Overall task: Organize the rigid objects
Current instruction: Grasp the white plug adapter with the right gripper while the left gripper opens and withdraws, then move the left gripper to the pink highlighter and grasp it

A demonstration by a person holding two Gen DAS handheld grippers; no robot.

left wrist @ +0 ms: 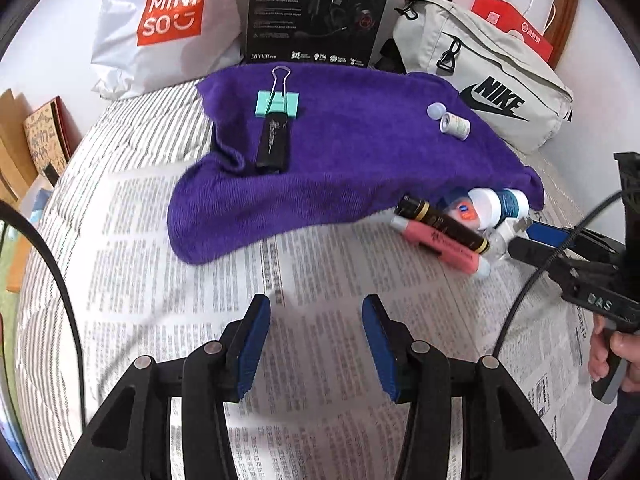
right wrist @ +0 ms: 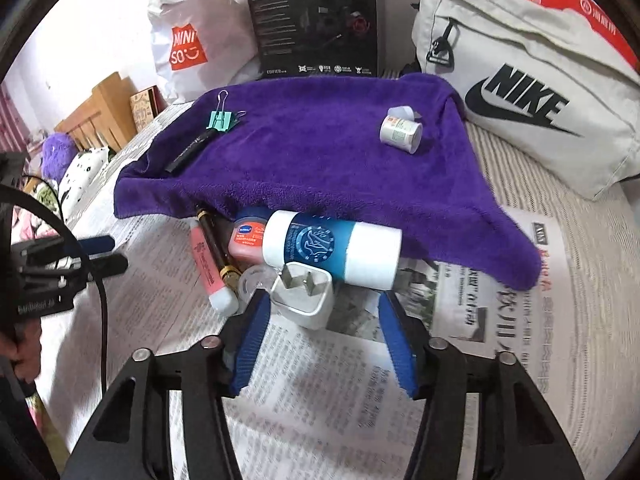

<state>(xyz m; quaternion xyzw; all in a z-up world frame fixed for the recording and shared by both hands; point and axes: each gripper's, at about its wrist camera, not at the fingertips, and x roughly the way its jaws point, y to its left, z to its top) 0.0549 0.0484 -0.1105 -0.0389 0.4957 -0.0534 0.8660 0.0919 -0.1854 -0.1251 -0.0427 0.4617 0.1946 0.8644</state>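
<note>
A purple towel (left wrist: pixel 340 152) lies on newspaper, also in the right wrist view (right wrist: pixel 320 152). On it sit a teal binder clip (left wrist: pixel 277 102), a black marker (left wrist: pixel 273 142) and a small white bottle (left wrist: pixel 455 124). At the towel's near edge lies a cluster: white plug adapter (right wrist: pixel 305 294), blue-and-white bottle (right wrist: pixel 334 249), pink highlighter (right wrist: pixel 210 270), black-gold tube (right wrist: pixel 216 246), small orange jar (right wrist: pixel 248 240). My right gripper (right wrist: pixel 324 308) is open, its fingers either side of the plug adapter. My left gripper (left wrist: pixel 316 312) is open and empty over the newspaper.
A white Miniso bag (left wrist: pixel 160 28), a black Edifier box (left wrist: pixel 320 12), a grey Nike pouch (left wrist: pixel 488 80) and a red paper bag (left wrist: pixel 516 28) stand behind the towel. Newspaper (left wrist: pixel 200 240) covers the striped bed. Wooden furniture (right wrist: pixel 100 112) is at the left.
</note>
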